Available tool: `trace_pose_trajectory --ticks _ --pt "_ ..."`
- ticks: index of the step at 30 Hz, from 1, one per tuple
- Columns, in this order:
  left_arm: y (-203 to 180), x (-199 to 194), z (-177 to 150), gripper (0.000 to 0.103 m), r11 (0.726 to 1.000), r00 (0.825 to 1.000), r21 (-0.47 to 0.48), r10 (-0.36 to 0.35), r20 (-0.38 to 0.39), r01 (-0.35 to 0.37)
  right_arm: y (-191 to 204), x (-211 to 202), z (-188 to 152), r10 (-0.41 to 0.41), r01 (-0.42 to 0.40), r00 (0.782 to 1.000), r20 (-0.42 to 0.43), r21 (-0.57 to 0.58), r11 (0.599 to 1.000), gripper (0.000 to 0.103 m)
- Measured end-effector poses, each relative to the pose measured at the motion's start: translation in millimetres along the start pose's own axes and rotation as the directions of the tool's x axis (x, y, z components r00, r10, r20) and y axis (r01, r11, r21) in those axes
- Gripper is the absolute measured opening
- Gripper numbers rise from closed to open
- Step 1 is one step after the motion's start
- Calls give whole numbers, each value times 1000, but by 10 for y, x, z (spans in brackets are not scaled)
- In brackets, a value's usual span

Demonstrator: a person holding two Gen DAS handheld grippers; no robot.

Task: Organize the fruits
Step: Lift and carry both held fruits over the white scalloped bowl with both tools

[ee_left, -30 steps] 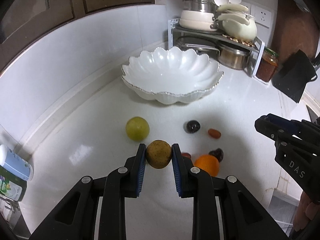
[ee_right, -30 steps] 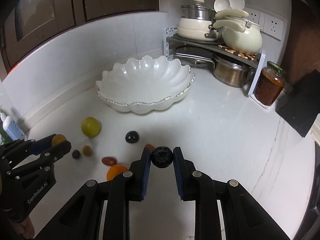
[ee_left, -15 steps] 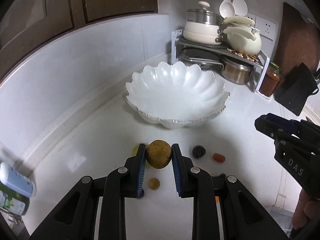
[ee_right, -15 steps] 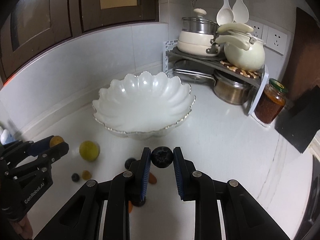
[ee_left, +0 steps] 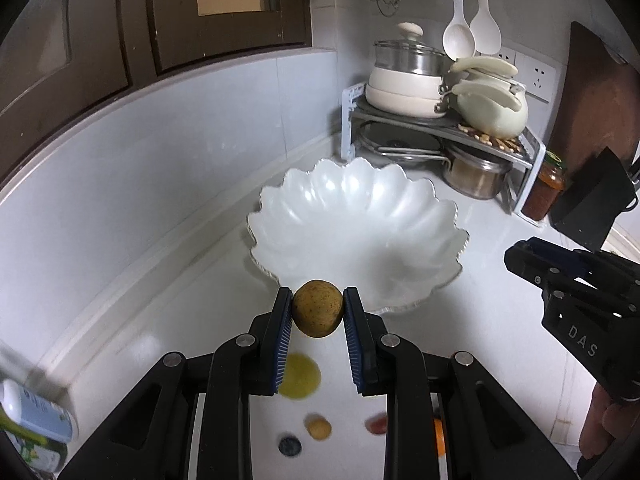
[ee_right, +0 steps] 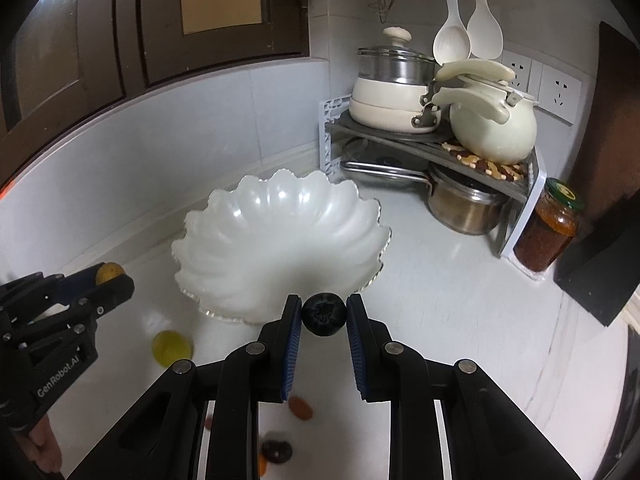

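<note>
My left gripper (ee_left: 317,314) is shut on a brownish-yellow round fruit (ee_left: 317,313), held in the air just short of the near rim of the white scalloped bowl (ee_left: 356,216). My right gripper (ee_right: 323,314) is shut on a dark blueberry (ee_right: 323,314), held close to the bowl's near rim (ee_right: 280,236). The bowl holds nothing. On the counter below lie a green-yellow fruit (ee_left: 299,375), a small yellow fruit (ee_left: 318,427), a blueberry (ee_left: 289,446), a red fruit (ee_left: 376,425) and an orange (ee_left: 439,436), partly hidden by the fingers.
A corner rack (ee_right: 436,148) with cream pots, a steel pot (ee_right: 464,204) and a red sauce jar (ee_right: 548,228) stands behind the bowl to the right. A dark board (ee_left: 592,208) leans at the right. A bottle (ee_left: 32,416) stands at the far left.
Both grippers have risen and moved forward toward the bowl with their fruits still held. The loose fruits on the counter have dropped toward the bottom of both views.
</note>
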State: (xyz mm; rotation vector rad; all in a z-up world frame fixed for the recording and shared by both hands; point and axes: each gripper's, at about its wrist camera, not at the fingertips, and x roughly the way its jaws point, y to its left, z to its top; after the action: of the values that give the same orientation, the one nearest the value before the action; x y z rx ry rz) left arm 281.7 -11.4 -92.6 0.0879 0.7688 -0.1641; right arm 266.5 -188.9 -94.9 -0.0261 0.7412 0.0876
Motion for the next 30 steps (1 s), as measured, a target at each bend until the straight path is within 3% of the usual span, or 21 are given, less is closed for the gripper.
trace_pose_trajectory --ticks 14,30 --pt "32 388 306 26 999 1000 25 -28 -4 28 -35 295 251 -11 11 1000 -6 2 1000 24" --pt "51 940 365 26 998 996 32 -60 -70 63 -64 837 313 14 -13 996 -93 10 1000 24"
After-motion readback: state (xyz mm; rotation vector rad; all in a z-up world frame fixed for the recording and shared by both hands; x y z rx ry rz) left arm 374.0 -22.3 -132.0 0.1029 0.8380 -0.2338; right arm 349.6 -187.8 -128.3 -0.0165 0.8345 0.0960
